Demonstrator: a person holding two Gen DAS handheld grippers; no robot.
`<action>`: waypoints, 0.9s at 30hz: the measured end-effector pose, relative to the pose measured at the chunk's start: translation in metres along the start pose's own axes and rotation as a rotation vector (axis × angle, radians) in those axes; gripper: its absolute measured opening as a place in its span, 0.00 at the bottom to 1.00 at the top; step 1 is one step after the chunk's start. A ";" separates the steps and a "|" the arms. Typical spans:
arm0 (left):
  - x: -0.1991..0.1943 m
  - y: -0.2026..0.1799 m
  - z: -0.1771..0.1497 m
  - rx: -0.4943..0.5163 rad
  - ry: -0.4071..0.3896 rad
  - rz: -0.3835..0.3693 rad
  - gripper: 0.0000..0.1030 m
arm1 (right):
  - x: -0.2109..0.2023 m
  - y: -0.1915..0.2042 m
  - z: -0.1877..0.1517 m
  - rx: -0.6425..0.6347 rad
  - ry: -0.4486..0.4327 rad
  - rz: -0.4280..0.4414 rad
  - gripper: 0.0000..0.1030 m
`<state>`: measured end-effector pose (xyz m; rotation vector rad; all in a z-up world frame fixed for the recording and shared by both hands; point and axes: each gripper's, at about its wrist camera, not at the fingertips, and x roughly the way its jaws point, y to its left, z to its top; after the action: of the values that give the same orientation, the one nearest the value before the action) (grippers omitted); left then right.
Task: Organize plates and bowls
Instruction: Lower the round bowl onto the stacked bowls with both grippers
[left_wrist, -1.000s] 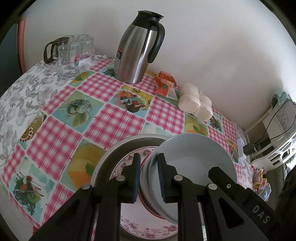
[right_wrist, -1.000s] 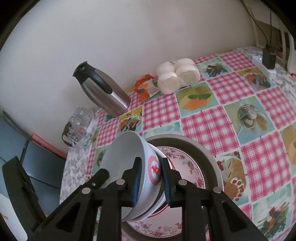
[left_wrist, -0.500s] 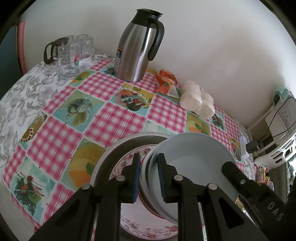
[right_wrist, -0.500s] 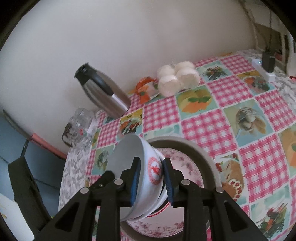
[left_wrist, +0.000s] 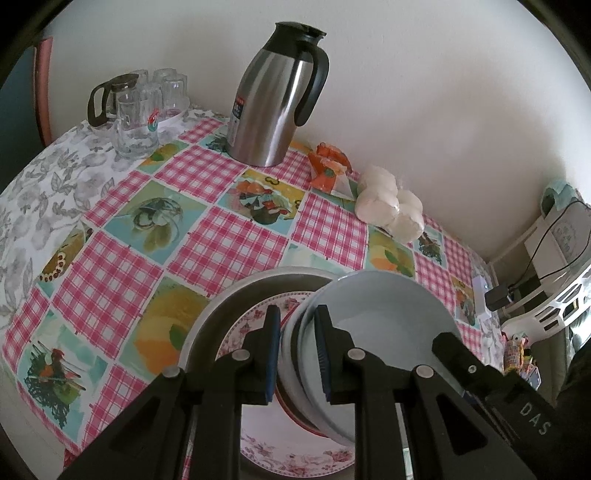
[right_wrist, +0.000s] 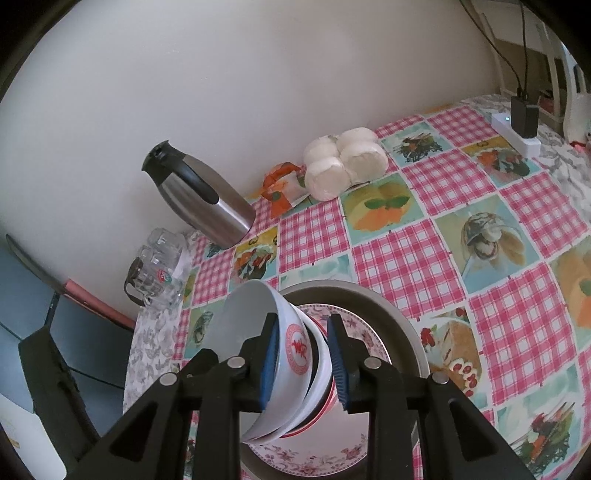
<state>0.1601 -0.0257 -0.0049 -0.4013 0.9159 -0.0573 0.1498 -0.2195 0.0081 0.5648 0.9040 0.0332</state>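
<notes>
Looks like somebody's home dining corner. The table wears a pink gingham oilcloth with fruit and rooster picture squares, pushed up against a plain white wall. A brushed steel thermos jug with a black handle stands by a cluster of clear glass mugs, plus a wrapped pack of 4 white buns. A white power strip with a black charger sits at the table's far edge.
</notes>
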 end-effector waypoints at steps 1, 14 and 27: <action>-0.001 0.000 0.000 -0.002 -0.004 -0.002 0.19 | 0.001 0.000 0.000 0.004 0.003 0.010 0.25; -0.015 -0.004 0.005 0.001 -0.051 -0.035 0.19 | 0.006 0.001 -0.002 -0.001 0.025 0.033 0.20; -0.012 -0.001 0.003 -0.014 -0.030 -0.054 0.19 | 0.007 -0.014 0.001 0.053 0.038 0.068 0.15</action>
<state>0.1552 -0.0225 0.0064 -0.4392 0.8760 -0.0944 0.1516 -0.2298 -0.0030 0.6458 0.9251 0.0818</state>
